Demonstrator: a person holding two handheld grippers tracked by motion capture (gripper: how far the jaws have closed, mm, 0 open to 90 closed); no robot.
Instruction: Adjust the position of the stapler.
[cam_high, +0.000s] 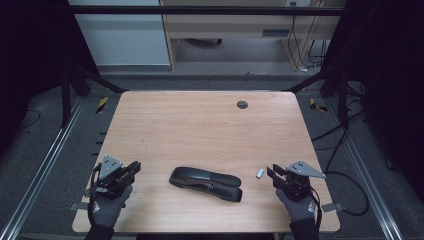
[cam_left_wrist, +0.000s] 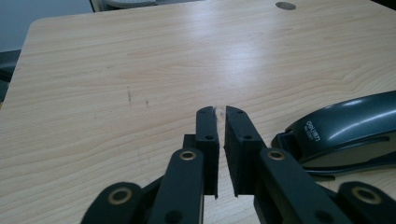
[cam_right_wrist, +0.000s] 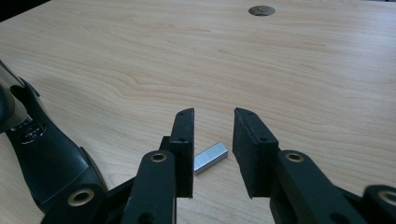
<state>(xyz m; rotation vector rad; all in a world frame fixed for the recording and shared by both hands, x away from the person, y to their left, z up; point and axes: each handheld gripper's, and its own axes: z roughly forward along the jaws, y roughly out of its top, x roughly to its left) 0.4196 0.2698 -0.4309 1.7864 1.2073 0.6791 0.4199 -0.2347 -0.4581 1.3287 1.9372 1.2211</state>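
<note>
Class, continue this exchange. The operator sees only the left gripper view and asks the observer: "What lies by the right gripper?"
Observer: A small silver staple strip lies on the table, seen between the right gripper's open jaws and not gripped.
Operator: Does it touch the stapler?
Observer: No. In the high view it lies apart from the stapler, off its right end.
Operator: Where does the stapler end?
Observer: Short of the right gripper, with bare table between.
</note>
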